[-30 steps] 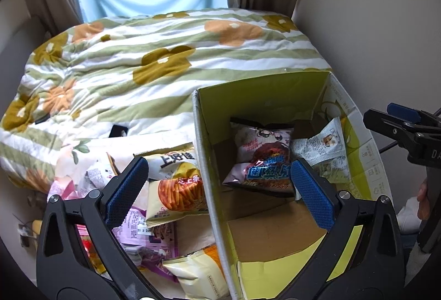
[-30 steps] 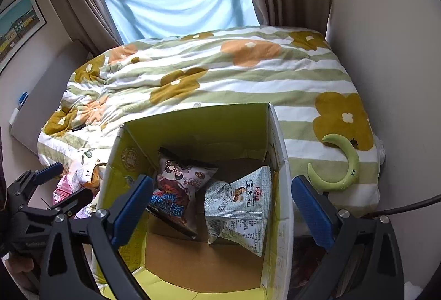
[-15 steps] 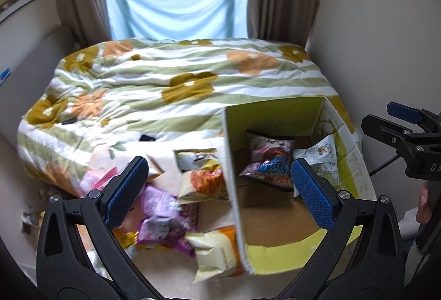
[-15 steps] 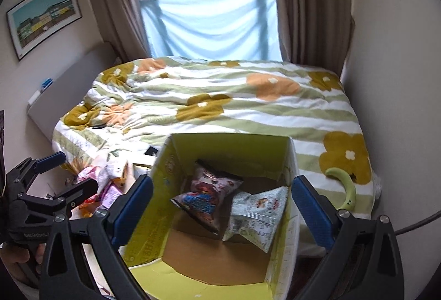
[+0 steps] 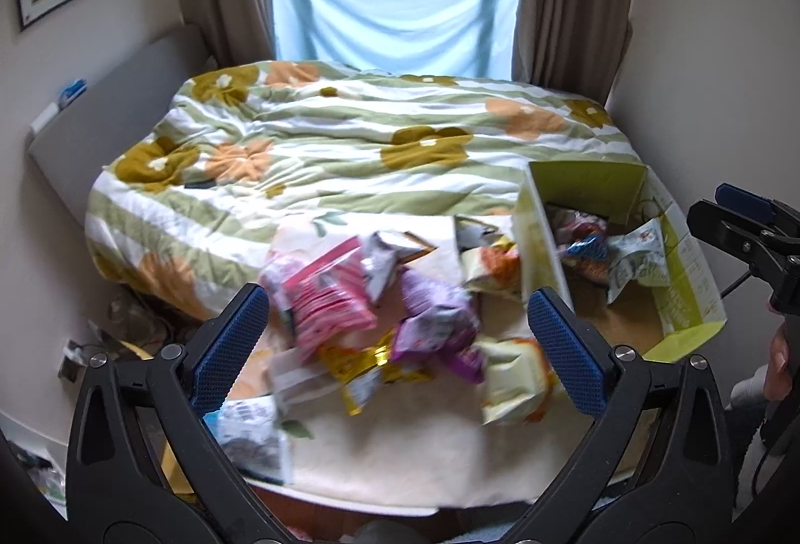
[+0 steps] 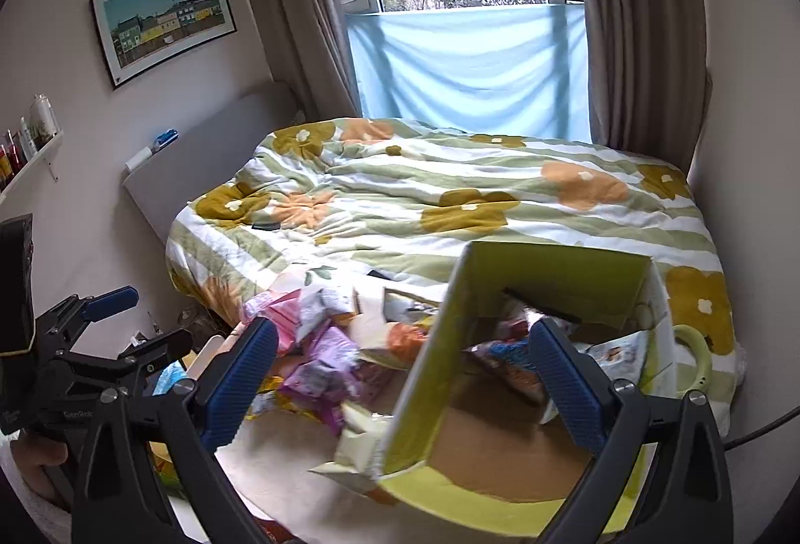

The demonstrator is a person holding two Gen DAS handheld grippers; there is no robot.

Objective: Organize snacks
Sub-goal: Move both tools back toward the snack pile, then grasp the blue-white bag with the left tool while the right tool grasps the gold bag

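A yellow-green cardboard box (image 5: 692,289) (image 6: 425,374) stands open at the foot of the bed with a red-blue snack bag (image 5: 585,246) (image 6: 510,361) and a pale green bag (image 5: 637,264) (image 6: 617,351) inside. Left of it lies a loose pile of snacks: a pink pack (image 5: 325,294) (image 6: 285,311), purple bags (image 5: 435,324) (image 6: 325,369), a yellow bag (image 5: 370,369) and a cream-orange bag (image 5: 515,384). My left gripper (image 5: 395,339) (image 6: 132,311) hovers open above the pile, holding nothing. Open and empty too, my right gripper (image 6: 405,379) (image 5: 720,214) hangs over the box's left wall.
The floral quilt (image 5: 350,144) (image 6: 475,204) covers the bed behind. A headboard (image 5: 110,114) and a framed picture (image 6: 165,19) are on the left wall. A green crescent cushion (image 6: 697,359) lies right of the box. Clutter sits on the floor at left (image 5: 125,319).
Both grippers have pulled back and up from the box. The left view has swung left, from the box's inside onto the snack pile. Both stay open.
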